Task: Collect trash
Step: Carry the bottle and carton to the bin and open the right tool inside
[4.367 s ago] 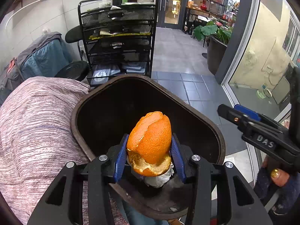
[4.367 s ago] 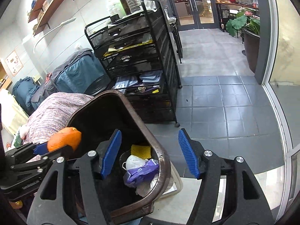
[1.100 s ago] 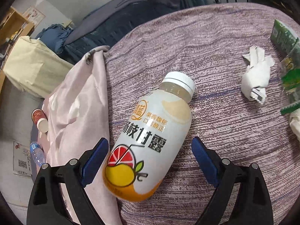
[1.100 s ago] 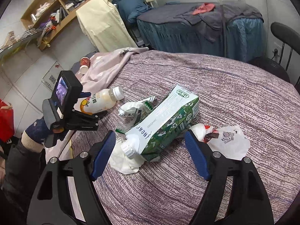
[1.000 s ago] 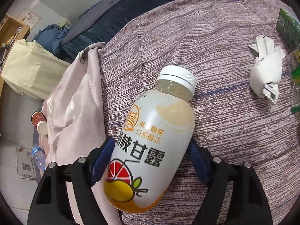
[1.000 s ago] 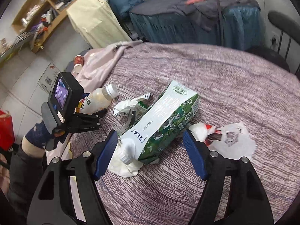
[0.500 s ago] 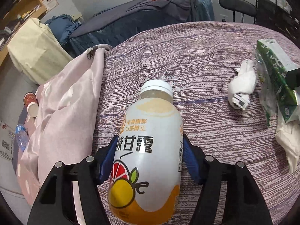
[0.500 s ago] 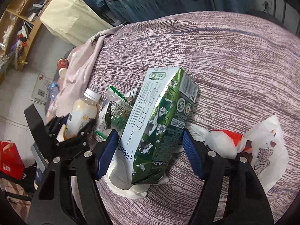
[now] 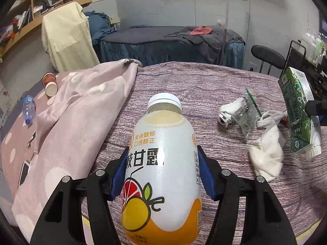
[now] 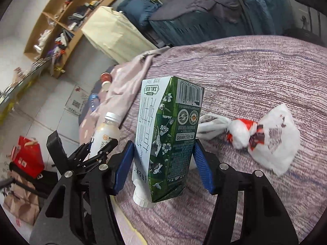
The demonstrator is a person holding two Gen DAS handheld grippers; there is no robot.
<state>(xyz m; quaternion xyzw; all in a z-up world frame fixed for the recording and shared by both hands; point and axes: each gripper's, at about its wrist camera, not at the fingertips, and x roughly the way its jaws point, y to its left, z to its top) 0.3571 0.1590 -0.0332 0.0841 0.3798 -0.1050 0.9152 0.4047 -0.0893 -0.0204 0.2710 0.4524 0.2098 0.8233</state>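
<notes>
My left gripper (image 9: 162, 169) is shut on a white and orange juice bottle (image 9: 163, 126) with a white cap, held a little above the purple striped cover (image 9: 204, 81). The blue pads press on both sides of the bottle. My right gripper (image 10: 163, 157) has a green and white milk carton (image 10: 169, 118) between its blue pads, cap end down. Its jaws are closing and both pads touch the carton, which hangs off the cover. In the left wrist view the carton (image 9: 296, 110) hangs tilted at the right edge. The right wrist view shows the bottle (image 10: 106, 130) at lower left.
A white tissue (image 9: 267, 153), a clear wrapper (image 9: 247, 114) and a crumpled paper (image 9: 229, 110) lie on the cover. A white and red plastic bag (image 10: 265, 138) lies right of the carton. A pink sheet (image 9: 71, 112) carries a paper cup (image 9: 49, 81) and a water bottle (image 9: 28, 110).
The left jaws closed on the juice bottle and raised it while rolling level. The right jaws narrowed onto the carton, which has come up off the cover and the tissue.
</notes>
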